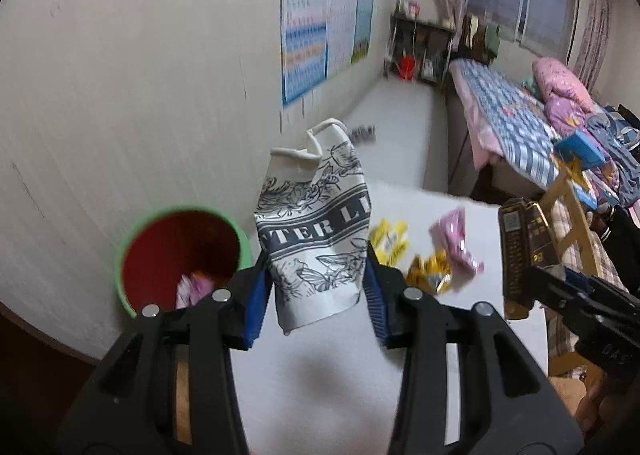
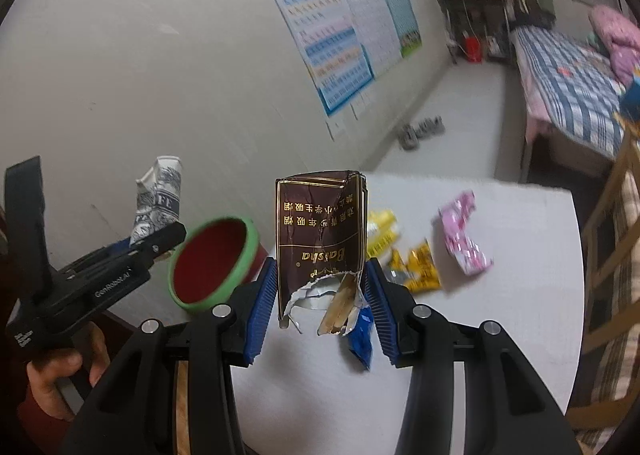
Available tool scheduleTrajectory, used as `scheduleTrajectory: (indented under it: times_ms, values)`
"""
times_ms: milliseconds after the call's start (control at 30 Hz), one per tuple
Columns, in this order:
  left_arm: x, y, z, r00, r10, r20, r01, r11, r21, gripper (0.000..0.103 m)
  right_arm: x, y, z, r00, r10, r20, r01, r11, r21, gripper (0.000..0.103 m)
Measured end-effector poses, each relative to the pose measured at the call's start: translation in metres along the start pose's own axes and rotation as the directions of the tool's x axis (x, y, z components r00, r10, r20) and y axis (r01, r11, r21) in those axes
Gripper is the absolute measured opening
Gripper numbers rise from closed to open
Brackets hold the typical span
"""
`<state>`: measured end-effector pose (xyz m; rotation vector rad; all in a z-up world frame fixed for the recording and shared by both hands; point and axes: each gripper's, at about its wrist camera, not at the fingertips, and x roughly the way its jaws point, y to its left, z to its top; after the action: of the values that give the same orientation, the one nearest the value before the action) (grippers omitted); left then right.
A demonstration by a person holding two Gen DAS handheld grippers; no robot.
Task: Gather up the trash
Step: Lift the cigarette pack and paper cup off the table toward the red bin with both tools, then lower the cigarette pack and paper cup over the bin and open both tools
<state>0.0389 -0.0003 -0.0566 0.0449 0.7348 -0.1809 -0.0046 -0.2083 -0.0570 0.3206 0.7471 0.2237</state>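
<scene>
While aloft, left tool [image 1: 318, 291] pinching crushed paper cup [image 1: 316, 231], right tool [image 2: 322, 305] gripping torn brown pack [image 2: 320, 239].

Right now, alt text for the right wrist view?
The right tongs grip a torn brown carton above a white table. Yellow wrappers and a pink wrapper lie beyond; a green-rimmed bin sits left.

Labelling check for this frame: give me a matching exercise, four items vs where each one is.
Items:
1. black-and-white paper cup
2. brown cigarette pack
3. pink wrapper
4. green bin

Places:
A. lying loose on the white table
B. clamped in the right hand-held gripper
C. at the table's left edge, by the wall
D. clamped in the left hand-held gripper

Pairs: 1-D, 2-B, 3-A, 4-C
</scene>
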Motion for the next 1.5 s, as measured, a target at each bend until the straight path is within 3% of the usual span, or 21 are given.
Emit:
scheduleTrajectory:
  times_ms: [200,400,867,1500]
  values:
    - [-0.031,0.004,0.017,0.995,0.02,0.093,-0.02,1.0,0.006,0.041,-0.018,0.02,0.02,0.997,0.015,0.073,-0.011,0.999,-0.049,0.044]
    - [-0.044,0.014,0.02,0.991,0.031,0.127,-0.029,0.999,-0.013,0.041,-0.025,0.036,0.027,0.995,0.032,0.096,-0.023,0.996,-0.087,0.044]
    - [-0.054,0.052,0.014,0.989,0.062,0.132,-0.053,0.996,-0.073,0.041,-0.013,0.073,0.029,0.994,0.073,0.081,-0.061,0.988,-0.144,0.044]
    - [-0.055,0.07,0.009,0.987,0.097,0.126,-0.083,0.99,-0.113,0.041,0.009,0.095,0.029,0.995,0.089,0.054,-0.078,0.98,-0.182,0.044]
